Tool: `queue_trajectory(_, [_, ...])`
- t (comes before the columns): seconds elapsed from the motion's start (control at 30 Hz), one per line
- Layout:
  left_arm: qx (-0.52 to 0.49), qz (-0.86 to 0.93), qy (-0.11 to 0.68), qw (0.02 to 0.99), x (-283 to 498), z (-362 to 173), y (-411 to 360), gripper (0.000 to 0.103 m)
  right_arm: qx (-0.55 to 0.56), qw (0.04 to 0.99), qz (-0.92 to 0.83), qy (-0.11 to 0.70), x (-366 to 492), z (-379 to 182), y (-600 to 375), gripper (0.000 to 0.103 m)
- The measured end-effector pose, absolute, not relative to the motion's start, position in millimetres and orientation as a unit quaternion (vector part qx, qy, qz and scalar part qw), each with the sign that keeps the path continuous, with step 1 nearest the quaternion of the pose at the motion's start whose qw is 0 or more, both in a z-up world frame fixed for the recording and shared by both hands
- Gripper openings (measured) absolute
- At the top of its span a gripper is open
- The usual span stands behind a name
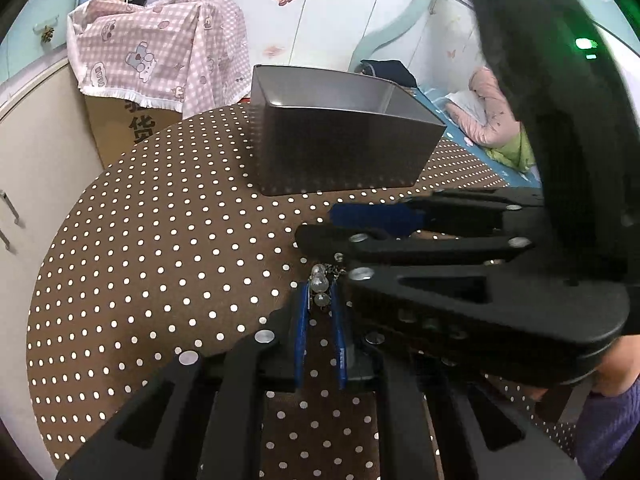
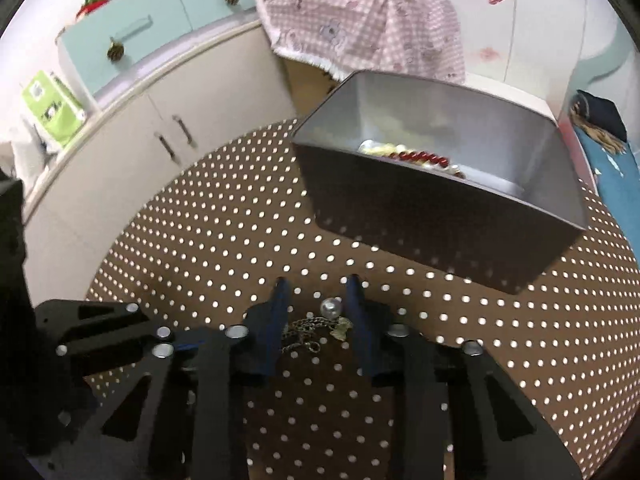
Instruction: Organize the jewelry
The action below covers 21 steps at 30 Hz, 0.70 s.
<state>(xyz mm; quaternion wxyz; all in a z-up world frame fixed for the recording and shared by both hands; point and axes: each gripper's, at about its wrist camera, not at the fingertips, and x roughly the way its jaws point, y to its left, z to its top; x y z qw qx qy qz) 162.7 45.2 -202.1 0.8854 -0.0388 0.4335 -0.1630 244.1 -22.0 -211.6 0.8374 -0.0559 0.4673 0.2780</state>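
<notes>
a: how much of the jewelry has been put away?

b: some of it, by the look of things. in the right wrist view a heap of pale and red beads (image 2: pixel 412 156) is seen inside the grey box (image 2: pixel 440 216), upper right of the frame. the sorting is judged partly done.

a: and what is left?

b: one piece at least: a chain with clear beads (image 2: pixel 320 326), lying on the dotted table (image 2: pixel 200 240) low in the centre of the frame, well apart from the box.

a: how are the grippers placed?

b: the chain is straddled by the right gripper (image 2: pixel 320 312), its jaws apart on either side, nothing clamped yet. in the left wrist view the beads are seen between the blue pads of the left gripper (image 1: pixel 320 300); its jaws are narrowly spaced, but whether the beads are actually pinched cannot be told.

a: so the remaining step?

b: the chain would need to be gripped, lifted and carried to the box.
</notes>
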Motion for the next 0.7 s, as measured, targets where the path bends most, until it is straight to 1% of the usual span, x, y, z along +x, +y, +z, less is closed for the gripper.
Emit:
queue_trajectory(0.03, [-0.039, -0.167, 0.433, 0.885, 162.1, -201.9, 45.2, 0.016, -0.061, 0.84, 0.272, 0.466, 243.8, -211.5, -21.3, 0.018])
queue_trajectory(0.07, [-0.041, -0.172, 0.432, 0.884, 162.3, -201.9, 45.6, 0.02, -0.062, 0.84, 0.268, 0.467, 244.5, -211.4, -21.7, 0.012])
queue_trajectory(0.1, [-0.044, -0.176, 0.432, 0.884, 162.7, -201.7, 46.0, 0.022, -0.059, 0.84, 0.268, 0.468, 244.4, -211.2, -23.2, 0.011])
queue_trajectory(0.17, [-0.045, -0.184, 0.43, 0.883, 161.5, -200.9, 44.4, 0.031, -0.054, 0.841, 0.265, 0.468, 243.7, -209.6, -26.8, 0.011])
queue_trajectory(0.23, [-0.043, -0.188, 0.429, 0.882, 160.6, -200.2, 41.7, 0.036, -0.037, 0.845, 0.267, 0.462, 241.3, -206.0, -34.0, 0.011])
queue_trajectory(0.37, [-0.037, -0.183, 0.43, 0.883, 158.7, -198.9, 36.3, 0.036, 0.019, 0.847, 0.282, 0.451, 238.9, -190.5, -53.9, 0.011])
queue_trajectory(0.7, [-0.071, -0.184, 0.428, 0.882, 161.3, -190.4, 40.5, 0.036, 0.128, 0.851, 0.314, 0.402, 224.8, -152.6, -98.2, 0.011])
